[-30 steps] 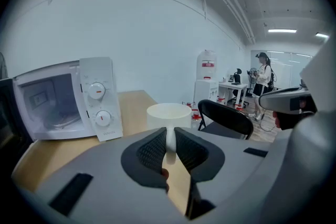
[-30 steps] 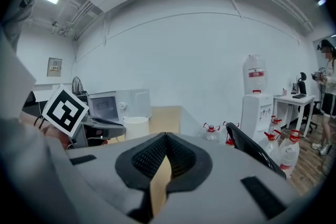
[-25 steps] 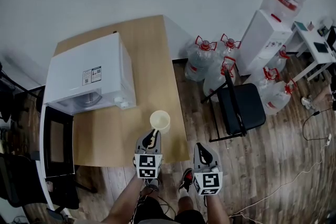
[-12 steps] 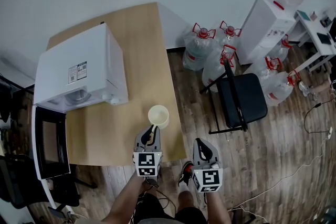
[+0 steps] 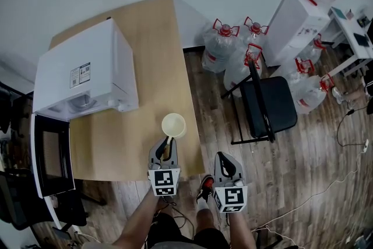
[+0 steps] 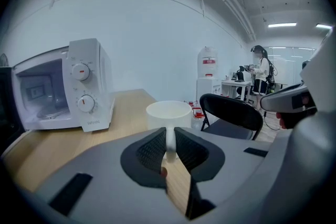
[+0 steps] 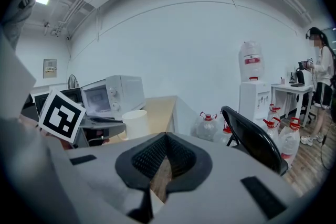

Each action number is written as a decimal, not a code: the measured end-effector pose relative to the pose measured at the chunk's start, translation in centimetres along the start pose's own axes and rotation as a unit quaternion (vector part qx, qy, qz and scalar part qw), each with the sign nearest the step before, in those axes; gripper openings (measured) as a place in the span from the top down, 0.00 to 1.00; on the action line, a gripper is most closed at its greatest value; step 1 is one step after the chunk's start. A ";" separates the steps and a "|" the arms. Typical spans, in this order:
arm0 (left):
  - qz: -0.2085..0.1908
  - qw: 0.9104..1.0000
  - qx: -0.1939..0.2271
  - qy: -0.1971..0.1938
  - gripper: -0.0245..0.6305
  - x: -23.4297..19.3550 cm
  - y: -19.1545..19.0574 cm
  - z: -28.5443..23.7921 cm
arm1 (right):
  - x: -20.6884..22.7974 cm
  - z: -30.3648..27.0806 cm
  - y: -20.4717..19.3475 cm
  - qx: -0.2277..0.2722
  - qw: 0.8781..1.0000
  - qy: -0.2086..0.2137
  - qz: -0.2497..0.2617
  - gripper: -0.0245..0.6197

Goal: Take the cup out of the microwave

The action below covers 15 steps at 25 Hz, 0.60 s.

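We are gripping the white cup (image 5: 173, 125) with the left gripper (image 5: 167, 144). Its jaws are standing almost together, pinching the cup's handle (image 6: 170, 140) between the ribbed pads.

The cup is sitting upright, outside the microwave (image 5: 81, 70), over the near right part of the wooden table (image 5: 116, 143), close to the right edge. We are not seeing its base, which the gripper body hides, so we cannot tell whether it is touching the tabletop.

The microwave is standing at the far left of the table, well apart from the cup. Its door (image 5: 51, 154) is hanging open toward the near side, and the glass turntable is showing inside.

We are holding the right gripper (image 5: 224, 167) just right of the left one, past the table's right edge and over the wood floor. Its jaws are closed, pad against pad, with nothing between them.

Right of the table a black folding chair (image 5: 269, 108) is standing. Water bottles (image 5: 224, 49) with red handles are clustered on the floor beyond it, beside a white water dispenser (image 5: 297, 26).
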<state>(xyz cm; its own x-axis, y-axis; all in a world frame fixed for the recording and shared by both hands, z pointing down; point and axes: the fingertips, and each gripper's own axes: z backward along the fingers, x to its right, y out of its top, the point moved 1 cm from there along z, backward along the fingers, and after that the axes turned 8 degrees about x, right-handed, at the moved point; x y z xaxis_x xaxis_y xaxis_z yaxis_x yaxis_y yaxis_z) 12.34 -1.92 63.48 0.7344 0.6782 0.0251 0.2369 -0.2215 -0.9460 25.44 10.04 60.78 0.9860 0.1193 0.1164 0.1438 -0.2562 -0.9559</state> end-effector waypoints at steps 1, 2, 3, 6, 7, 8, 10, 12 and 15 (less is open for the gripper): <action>-0.002 1.000 0.000 0.002 0.86 0.0 -0.1 0.0 | 0.0 0.0 -0.1 0.000 1.000 0.001 0.001 0.94; -0.003 1.000 0.001 0.004 0.86 0.0 -0.2 0.0 | 0.0 0.1 -0.2 -0.001 1.000 0.001 0.001 0.94; -0.004 1.000 0.000 0.006 0.86 0.0 -0.3 0.1 | 0.0 0.2 -0.3 -0.001 1.000 0.001 0.001 0.94; -0.004 1.000 0.002 0.013 0.86 0.1 -0.5 0.3 | 0.1 0.5 -0.4 -0.004 1.000 0.000 0.000 0.94; -0.004 1.000 0.004 0.015 0.86 0.1 -0.5 0.3 | 0.1 0.6 -0.5 -0.004 1.000 -0.001 0.001 0.94; -0.004 1.000 0.006 0.016 0.86 0.1 -0.5 0.3 | 0.1 0.6 -0.5 -0.004 1.000 -0.001 0.001 0.94; -0.004 1.000 0.010 0.016 0.86 0.0 -0.5 0.2 | 0.1 0.6 -0.7 -0.003 1.000 -0.001 0.001 0.94; -0.005 1.000 0.010 0.015 0.86 0.0 -0.5 0.2 | 0.0 0.8 -0.9 -0.004 1.000 0.000 0.002 0.94; -0.005 1.000 0.007 0.013 0.86 0.0 -0.6 0.2 | -0.1 1.0 -0.9 -0.005 1.000 0.001 0.001 0.94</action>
<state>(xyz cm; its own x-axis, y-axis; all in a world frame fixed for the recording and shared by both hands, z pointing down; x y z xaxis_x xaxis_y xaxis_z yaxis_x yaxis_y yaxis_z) 12.07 -1.64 63.93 0.7487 0.6615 0.0427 0.2352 -0.2049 -0.9501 25.13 11.20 61.35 0.9865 0.1172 0.1140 0.1418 -0.2659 -0.9535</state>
